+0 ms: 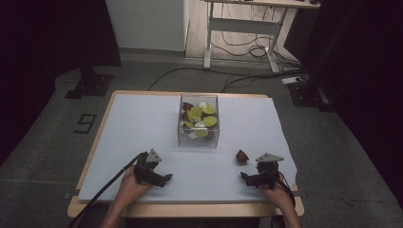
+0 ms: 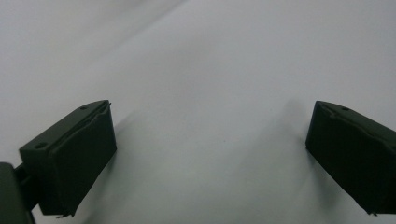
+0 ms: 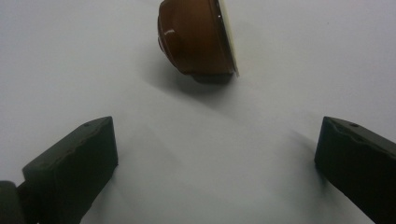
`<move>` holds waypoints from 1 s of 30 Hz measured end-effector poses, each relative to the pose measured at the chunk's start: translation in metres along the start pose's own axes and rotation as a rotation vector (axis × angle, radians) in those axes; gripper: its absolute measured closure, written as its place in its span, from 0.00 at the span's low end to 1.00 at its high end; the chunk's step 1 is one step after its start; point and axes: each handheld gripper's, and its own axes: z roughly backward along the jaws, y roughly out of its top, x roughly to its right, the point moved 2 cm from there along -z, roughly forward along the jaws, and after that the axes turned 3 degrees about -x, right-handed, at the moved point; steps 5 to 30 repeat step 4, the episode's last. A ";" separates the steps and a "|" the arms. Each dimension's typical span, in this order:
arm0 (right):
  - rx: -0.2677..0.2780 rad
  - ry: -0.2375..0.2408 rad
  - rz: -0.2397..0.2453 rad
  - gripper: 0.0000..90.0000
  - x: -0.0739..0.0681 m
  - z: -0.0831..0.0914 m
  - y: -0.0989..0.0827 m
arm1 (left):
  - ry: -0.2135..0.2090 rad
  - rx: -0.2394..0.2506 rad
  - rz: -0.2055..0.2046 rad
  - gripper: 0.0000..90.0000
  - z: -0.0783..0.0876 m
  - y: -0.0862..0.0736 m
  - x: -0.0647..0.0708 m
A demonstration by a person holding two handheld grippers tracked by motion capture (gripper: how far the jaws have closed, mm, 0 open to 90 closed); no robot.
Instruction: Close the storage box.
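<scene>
A clear plastic box (image 1: pixel 198 140) stands mid-table, holding several green, white and brown toy food halves. One brown half piece (image 1: pixel 242 156) lies alone on the white sheet to the box's right. In the right gripper view this brown piece (image 3: pixel 196 39) with its pale flat face sits just ahead of the jaws. My right gripper (image 1: pixel 244 177) (image 3: pixel 217 163) rests low near the front edge, open, nothing between its jaws. My left gripper (image 1: pixel 165 179) (image 2: pixel 210 154) lies at the front left, open over bare sheet.
The white sheet (image 1: pixel 133 128) covers a wooden table (image 1: pixel 95 209). A cable (image 1: pixel 102 190) trails off the front left edge. Beyond the table are a desk frame (image 1: pixel 237 28) and floor cables (image 1: pixel 247 47).
</scene>
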 end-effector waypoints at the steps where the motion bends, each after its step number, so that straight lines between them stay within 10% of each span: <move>1: 0.000 0.000 -0.001 0.00 0.000 0.000 0.000 | 0.000 0.000 0.000 0.01 0.000 0.000 0.000; 30: 0.000 0.000 -0.001 0.00 0.000 0.000 0.000 | 0.000 -0.001 0.000 0.01 0.000 0.000 0.000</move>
